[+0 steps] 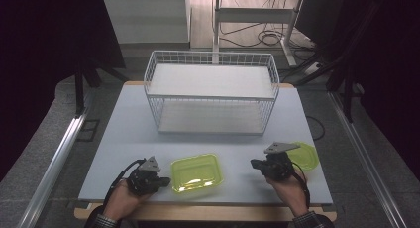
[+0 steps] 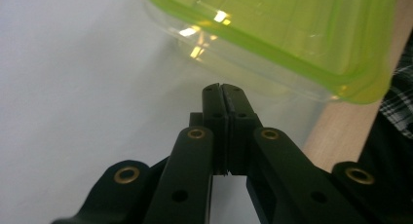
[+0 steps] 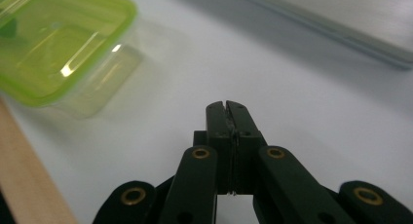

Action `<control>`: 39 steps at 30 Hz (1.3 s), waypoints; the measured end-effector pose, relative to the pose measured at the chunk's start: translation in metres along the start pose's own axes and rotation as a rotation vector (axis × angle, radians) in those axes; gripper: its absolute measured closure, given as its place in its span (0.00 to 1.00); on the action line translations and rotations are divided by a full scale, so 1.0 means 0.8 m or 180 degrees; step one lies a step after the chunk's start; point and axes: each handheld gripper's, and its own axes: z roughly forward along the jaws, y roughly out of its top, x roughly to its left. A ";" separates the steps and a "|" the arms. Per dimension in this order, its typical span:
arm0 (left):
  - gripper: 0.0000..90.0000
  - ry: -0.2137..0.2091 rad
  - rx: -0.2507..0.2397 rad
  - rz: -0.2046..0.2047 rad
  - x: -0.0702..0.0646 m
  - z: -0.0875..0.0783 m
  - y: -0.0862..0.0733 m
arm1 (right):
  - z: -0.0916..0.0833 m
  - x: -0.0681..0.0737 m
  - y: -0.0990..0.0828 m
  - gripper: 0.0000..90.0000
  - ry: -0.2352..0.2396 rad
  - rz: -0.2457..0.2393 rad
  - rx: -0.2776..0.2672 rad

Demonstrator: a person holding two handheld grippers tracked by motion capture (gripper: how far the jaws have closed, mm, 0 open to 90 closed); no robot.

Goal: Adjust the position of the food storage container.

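A clear rectangular container with a lime-green lid point(image 1: 195, 173) point(image 2: 292, 29) point(image 3: 58, 44) sits near the table's front edge, between my two hands. My left gripper point(image 1: 166, 181) point(image 2: 223, 90) lies just to its left, pointing at its side, jaws pressed together with nothing between them. My right gripper point(image 1: 253, 163) point(image 3: 226, 107) is to the container's right, a short gap away, pointing toward it; its jaws are also together and empty. A second green-lidded container point(image 1: 306, 156) rests behind my right hand, partly hidden by the gripper.
A white two-level wire rack point(image 1: 210, 91) stands at the middle back of the grey table point(image 1: 129, 129). The table's wooden front edge point(image 2: 336, 131) runs close below the rectangular container. Table legs and cables lie on the floor beyond.
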 end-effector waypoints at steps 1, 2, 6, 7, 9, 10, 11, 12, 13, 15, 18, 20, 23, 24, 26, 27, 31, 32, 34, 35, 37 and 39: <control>1.00 -0.0015 0.0000 0.0006 -0.001 0.001 0.001 | 0.002 0.003 0.000 0.98 0.0026 -0.0014 0.0025; 1.00 -0.0034 -0.0006 0.0006 -0.002 0.002 0.002 | 0.007 0.009 0.001 0.98 0.0071 -0.0032 0.0054; 1.00 -0.0093 -0.0040 0.0007 -0.005 0.005 0.005 | 0.020 0.026 0.003 0.98 0.0210 -0.0067 0.0155; 1.00 -0.0100 -0.0047 0.0000 -0.005 0.006 0.006 | 0.023 0.030 0.003 0.98 0.0237 -0.0062 0.0179; 1.00 -0.0092 -0.0046 0.0002 -0.007 0.008 0.008 | 0.029 0.036 0.003 0.98 0.0317 -0.0036 0.0214; 1.00 -0.0100 -0.0053 -0.0004 -0.007 0.009 0.009 | 0.032 0.038 0.004 0.98 0.0353 -0.0024 0.0229; 1.00 -0.0114 -0.0069 -0.0013 -0.008 0.010 0.010 | 0.034 0.040 0.004 0.98 0.0391 -0.0001 0.0244; 1.00 -0.0124 -0.0074 -0.0010 -0.008 0.011 0.011 | 0.037 0.042 0.004 0.97 0.0434 0.0021 0.0253; 1.00 -0.0137 -0.0083 -0.0010 -0.009 0.012 0.013 | 0.038 0.044 0.004 0.97 0.0461 0.0036 0.0263; 1.00 -0.0155 -0.0084 0.0000 -0.010 0.016 0.017 | 0.042 0.047 0.005 0.96 0.0497 0.0065 0.0283; 1.00 -0.0174 -0.0087 0.0018 -0.013 0.021 0.024 | 0.045 0.048 0.007 0.97 0.0516 0.0095 0.0289; 1.00 -0.0152 -0.0097 0.0030 -0.014 0.025 0.028 | 0.045 0.046 0.007 0.97 0.0438 0.0105 0.0302; 1.00 -0.0160 -0.0113 0.0026 -0.015 0.031 0.034 | 0.044 0.039 0.007 0.97 0.0388 0.0162 0.0282; 1.00 -0.0158 -0.0124 0.0020 -0.016 0.033 0.036 | 0.044 0.036 0.007 0.97 0.0361 0.0160 0.0275; 1.00 -0.0159 -0.0139 0.0024 -0.016 0.035 0.039 | 0.043 0.034 0.008 0.97 0.0341 0.0174 0.0272; 1.00 -0.0177 -0.0167 0.0015 -0.017 0.037 0.042 | 0.044 0.028 0.009 0.97 0.0292 0.0197 0.0260; 0.97 -0.0156 -0.0196 0.0024 -0.018 0.039 0.042 | 0.045 0.020 0.009 0.96 0.0286 0.0210 0.0254; 0.93 -0.0093 -0.0218 0.0022 -0.017 0.038 0.041 | 0.045 0.019 0.009 0.96 0.0278 0.0194 0.0256; 0.82 0.0054 -0.0243 0.0019 -0.014 0.035 0.036 | 0.044 0.020 0.008 0.93 0.0228 0.0146 0.0255; 0.76 0.0128 -0.0256 -0.0012 -0.012 0.034 0.034 | 0.043 0.019 0.008 0.90 0.0200 0.0138 0.0257; 0.63 0.0264 -0.0274 -0.0051 -0.008 0.029 0.030 | 0.040 0.017 0.008 0.85 0.0148 0.0129 0.0226; 0.49 0.0360 -0.0320 -0.0087 -0.005 0.026 0.026 | 0.037 0.014 0.007 0.78 0.0110 0.0136 0.0188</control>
